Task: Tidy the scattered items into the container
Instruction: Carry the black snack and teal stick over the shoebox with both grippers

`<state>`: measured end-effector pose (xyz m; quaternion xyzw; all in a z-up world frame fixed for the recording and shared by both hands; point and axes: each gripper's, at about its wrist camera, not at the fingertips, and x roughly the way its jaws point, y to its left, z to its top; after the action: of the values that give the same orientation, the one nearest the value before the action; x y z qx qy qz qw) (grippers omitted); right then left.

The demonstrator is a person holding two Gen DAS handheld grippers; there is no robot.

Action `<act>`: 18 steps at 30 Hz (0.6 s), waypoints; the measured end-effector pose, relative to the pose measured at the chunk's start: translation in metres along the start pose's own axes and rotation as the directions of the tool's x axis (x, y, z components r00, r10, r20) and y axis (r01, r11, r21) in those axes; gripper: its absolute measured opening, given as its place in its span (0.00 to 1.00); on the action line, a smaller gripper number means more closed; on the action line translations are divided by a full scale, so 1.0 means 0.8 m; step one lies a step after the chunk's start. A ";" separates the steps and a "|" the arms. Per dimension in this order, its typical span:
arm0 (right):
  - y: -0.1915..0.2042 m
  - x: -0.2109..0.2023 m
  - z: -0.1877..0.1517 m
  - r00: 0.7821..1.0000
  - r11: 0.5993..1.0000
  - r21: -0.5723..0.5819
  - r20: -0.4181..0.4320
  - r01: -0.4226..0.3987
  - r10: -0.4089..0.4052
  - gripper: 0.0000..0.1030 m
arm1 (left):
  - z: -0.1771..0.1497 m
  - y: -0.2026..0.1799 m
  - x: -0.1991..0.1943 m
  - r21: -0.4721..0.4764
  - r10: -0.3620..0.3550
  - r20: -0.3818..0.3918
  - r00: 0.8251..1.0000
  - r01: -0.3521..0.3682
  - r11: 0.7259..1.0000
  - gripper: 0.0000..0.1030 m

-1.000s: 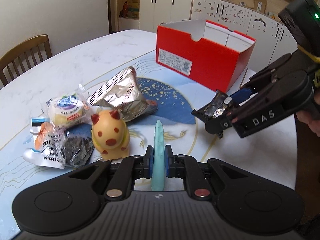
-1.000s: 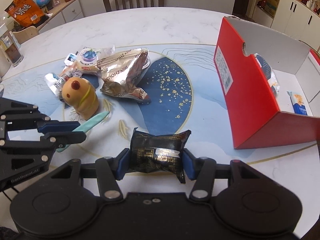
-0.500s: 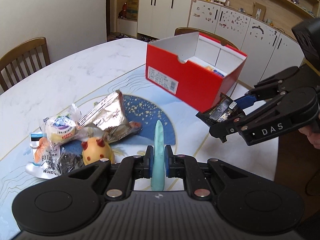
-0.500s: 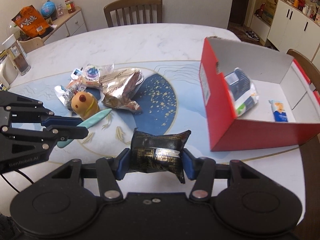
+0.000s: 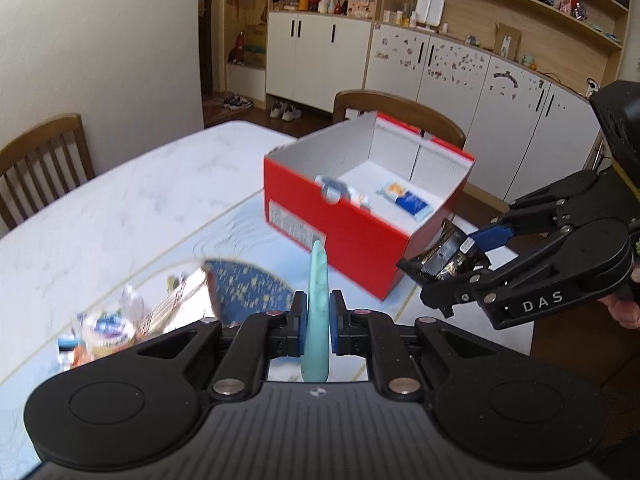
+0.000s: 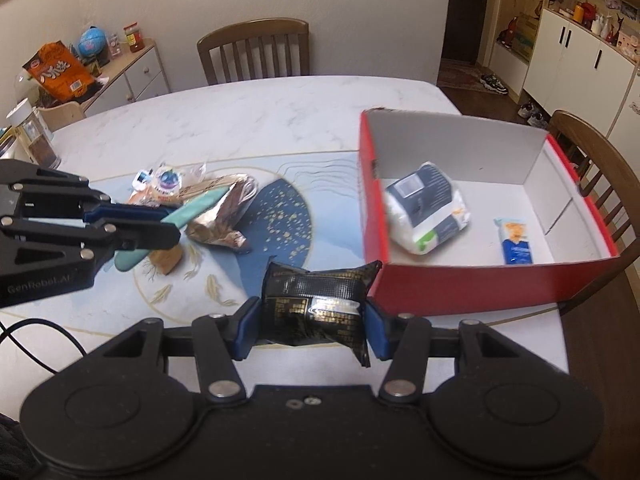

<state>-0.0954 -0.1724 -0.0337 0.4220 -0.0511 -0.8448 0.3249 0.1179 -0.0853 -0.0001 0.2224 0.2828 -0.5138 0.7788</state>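
My left gripper point(image 5: 318, 322) is shut on a slim turquoise comb-like piece point(image 5: 318, 280), held above the table. In the right wrist view that same gripper point(image 6: 160, 226) and turquoise piece point(image 6: 196, 210) hang at the left. A black snack packet point(image 6: 316, 306) sits squeezed between the pads of my right gripper point(image 6: 312, 328), just in front of the red box's point(image 6: 460, 286) near corner. From the left wrist view the right gripper point(image 5: 452, 264) carries the packet point(image 5: 444, 260) beside the red box point(image 5: 340, 232). Inside the box lie a white-and-navy pack point(image 6: 426, 208) and a small blue sachet point(image 6: 516, 240).
Loose items stay on the blue mat: a silver foil bag point(image 6: 224, 216), a round wrapped bun point(image 6: 168, 180) and other wrapped snacks point(image 5: 104, 332). Wooden chairs point(image 6: 254, 52) stand around the marble table point(image 6: 240, 116). A person's hand point(image 5: 624, 312) shows at the right edge.
Both grippers rose and moved toward the red box with their loads. The box's inside now shows, and the scattered pile has dropped back to the lower left.
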 end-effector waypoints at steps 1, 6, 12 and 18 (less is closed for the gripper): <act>-0.005 -0.002 0.002 1.000 1.000 0.003 0.003 0.003 -0.003 0.51 | 0.005 -0.003 0.001 0.003 -0.004 0.004 1.000 0.004 1.000 0.09; -0.031 -0.010 0.012 1.000 1.000 0.004 0.012 0.007 -0.007 0.51 | 0.030 -0.020 0.009 0.027 -0.016 0.031 0.999 0.016 1.000 0.09; -0.064 -0.016 0.026 0.999 1.000 -0.004 0.028 0.018 -0.018 0.51 | 0.056 -0.041 0.026 0.062 -0.027 0.042 0.999 0.024 0.998 0.09; -0.097 -0.012 0.035 0.999 1.000 -0.007 0.033 0.026 -0.025 0.51 | 0.078 -0.059 0.049 0.080 -0.030 0.041 0.999 0.027 0.996 0.09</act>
<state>-0.1515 -0.1108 -0.0374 0.4074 -0.0481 -0.8559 0.3148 0.0994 -0.1688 0.0173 0.2385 0.2489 -0.5402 0.7677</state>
